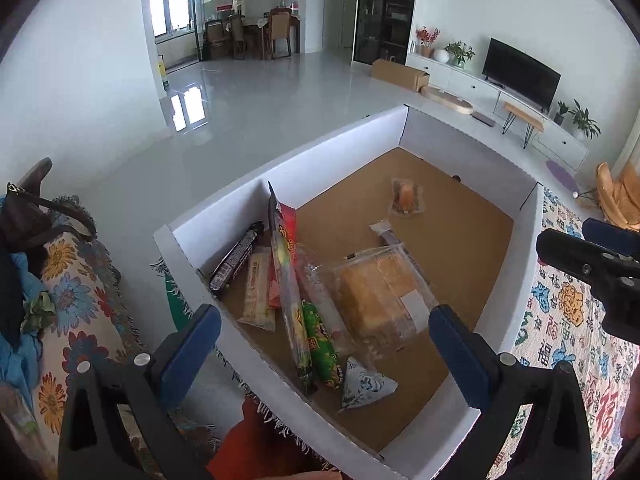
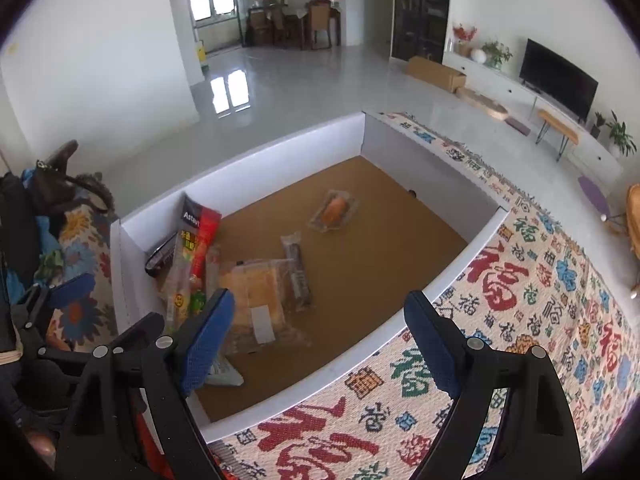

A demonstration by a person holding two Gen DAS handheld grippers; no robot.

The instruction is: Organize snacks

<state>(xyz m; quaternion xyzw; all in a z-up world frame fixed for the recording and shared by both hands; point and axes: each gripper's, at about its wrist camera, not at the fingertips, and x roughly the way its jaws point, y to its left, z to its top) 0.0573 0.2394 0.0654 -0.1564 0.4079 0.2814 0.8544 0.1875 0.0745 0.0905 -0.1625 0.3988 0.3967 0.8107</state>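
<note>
A white cardboard box [image 1: 320, 148] [image 2: 248, 168] with a brown floor holds the snacks. At its left side lie a dark bar [image 1: 236, 258], a beige bar [image 1: 258, 292], a long red packet [image 1: 286, 276] [image 2: 200, 240], a green sausage packet [image 1: 320, 344], a clear pack of yellow cake [image 1: 380, 300] [image 2: 256, 296], a brown bar [image 2: 298, 272] and a small white triangular packet [image 1: 366, 386]. A small orange snack in clear wrap [image 1: 406, 196] [image 2: 334, 210] lies alone at the far side. My left gripper [image 1: 324, 350] is open above the near snacks. My right gripper [image 2: 320, 340] is open over the box's near right wall.
The box sits on a patterned cloth [image 2: 520, 300] with red and blue characters. A floral-covered seat with a brown bag [image 1: 36, 216] stands to the left. Beyond the box are a tiled floor, a TV cabinet [image 1: 520, 72] and a dining table.
</note>
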